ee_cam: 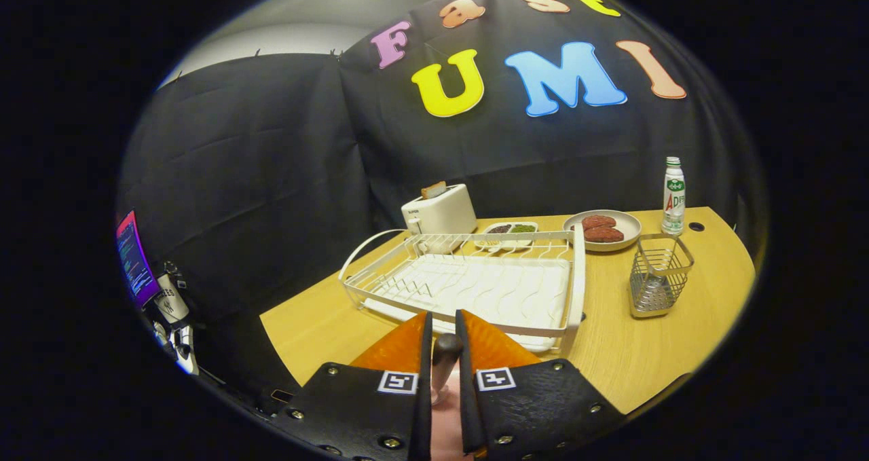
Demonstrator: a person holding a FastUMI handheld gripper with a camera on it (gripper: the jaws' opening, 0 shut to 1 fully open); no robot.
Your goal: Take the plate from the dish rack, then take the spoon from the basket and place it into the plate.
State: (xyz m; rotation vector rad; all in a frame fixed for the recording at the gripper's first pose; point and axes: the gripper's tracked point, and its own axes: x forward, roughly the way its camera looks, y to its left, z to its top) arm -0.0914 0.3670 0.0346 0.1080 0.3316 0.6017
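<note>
ok so the gripper is hanging just in front of the near rail of the dish rack, jaws pinched down to a thin slot with a dark, round-ended stick clamped between them. Pretty sure that's the spoon by its handle, both fingers pressing on it. The rack's slots look bare, so I'd guess the plate is already out. There's a pale pinkish patch low between the fingers, on the near side of the rack, which might be it, but honestly can't tell. The wire basket sits just right of the rack on the table. Something greyish is at its bottom, too small to make out. Behind the rack are a toaster, a small divided dish and a plate of brown patties, and a bottle stands further back right of it. My read is we're at the last bit, setting the spoon down. Tip: keep the grip snug, since a round handle likes to swivel, bring the bowl end low over the plate before letting go so it doesn't bounce out, and stay off that near rack rail. Don't aim for the patty plate behind the rack, wrong dish.
</note>
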